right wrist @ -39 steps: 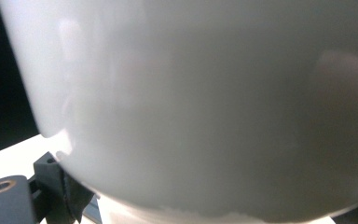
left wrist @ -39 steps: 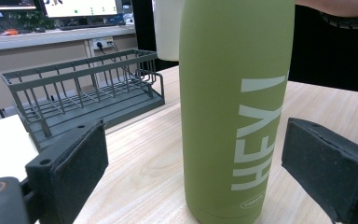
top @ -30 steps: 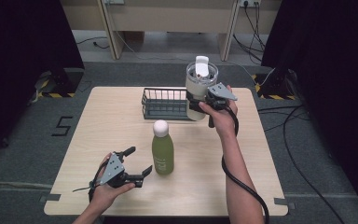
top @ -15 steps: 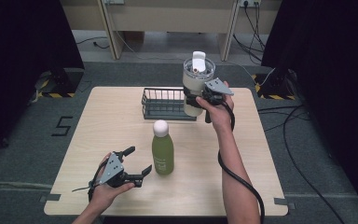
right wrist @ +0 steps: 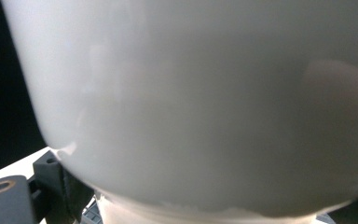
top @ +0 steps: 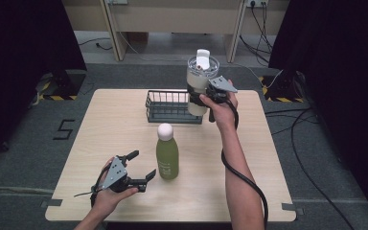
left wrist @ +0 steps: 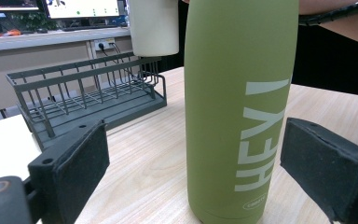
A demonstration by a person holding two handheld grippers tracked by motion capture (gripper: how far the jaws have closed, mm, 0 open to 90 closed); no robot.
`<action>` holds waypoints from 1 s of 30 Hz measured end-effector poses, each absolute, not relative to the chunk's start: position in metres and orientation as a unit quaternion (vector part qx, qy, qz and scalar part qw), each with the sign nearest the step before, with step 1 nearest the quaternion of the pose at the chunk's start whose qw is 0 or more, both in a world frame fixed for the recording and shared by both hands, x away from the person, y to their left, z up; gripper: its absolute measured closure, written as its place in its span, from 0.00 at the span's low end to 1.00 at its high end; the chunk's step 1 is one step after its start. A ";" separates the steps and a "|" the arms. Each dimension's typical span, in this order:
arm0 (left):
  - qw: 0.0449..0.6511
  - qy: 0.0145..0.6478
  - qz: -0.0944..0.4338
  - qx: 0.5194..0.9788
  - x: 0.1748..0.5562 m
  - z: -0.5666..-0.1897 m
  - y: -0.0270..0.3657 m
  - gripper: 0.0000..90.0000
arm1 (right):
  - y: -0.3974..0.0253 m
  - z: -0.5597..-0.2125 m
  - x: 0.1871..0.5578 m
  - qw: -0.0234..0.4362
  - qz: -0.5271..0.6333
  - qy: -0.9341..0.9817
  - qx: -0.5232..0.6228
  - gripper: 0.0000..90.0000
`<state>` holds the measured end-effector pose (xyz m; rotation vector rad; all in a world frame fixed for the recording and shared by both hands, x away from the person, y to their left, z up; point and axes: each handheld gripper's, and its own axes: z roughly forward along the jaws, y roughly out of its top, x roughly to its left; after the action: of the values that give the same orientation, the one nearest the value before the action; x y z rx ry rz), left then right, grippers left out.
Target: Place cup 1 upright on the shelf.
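Left gripper (top: 135,169): low over the near table (top: 124,129) edge, jaws spread wide, nothing between the pads.

Green bottle (top: 167,157): upright on the table just ahead of those open fingers, white cap on top; in the left gripper view (left wrist: 240,107) standing between the two pads without touching either, "HEY" lettered up its side.

Wire basket (top: 172,106): dark, on the table beyond the bottle, toward the far edge.

Right gripper (top: 202,98): raised above the basket's right end, jaws clamped on a white tumbler (top: 199,81).

Tumbler: upright, clear lid, held off the table; pale wall pressed close between the fingers in the right gripper view (right wrist: 200,107).
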<state>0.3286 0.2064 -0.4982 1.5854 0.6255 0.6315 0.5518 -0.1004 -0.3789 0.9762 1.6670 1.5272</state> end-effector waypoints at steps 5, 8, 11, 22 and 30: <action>0.615 0.272 0.274 0.688 0.329 -0.498 0.207 0.08 | -0.097 -0.377 0.558 0.333 0.586 0.637 0.375 0.10; 0.616 0.272 0.273 0.687 0.329 -0.498 0.207 0.08 | -0.095 -0.374 0.561 0.331 0.588 0.636 0.374 0.10; 0.615 0.271 0.273 0.688 0.329 -0.498 0.207 0.08 | -0.092 -0.372 0.565 0.334 0.587 0.637 0.372 0.10; 0.616 0.273 0.273 0.686 0.328 -0.498 0.208 0.08 | -0.083 -0.369 0.580 0.331 0.588 0.638 0.372 0.10; 0.616 0.273 0.273 0.687 0.328 -0.499 0.207 0.09 | -0.076 -0.368 0.588 0.326 0.591 0.637 0.372 0.10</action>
<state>0.3277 0.2071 -0.4985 1.5823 0.6281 0.6278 0.5875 -0.0755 -0.3675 0.9741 1.6702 1.5483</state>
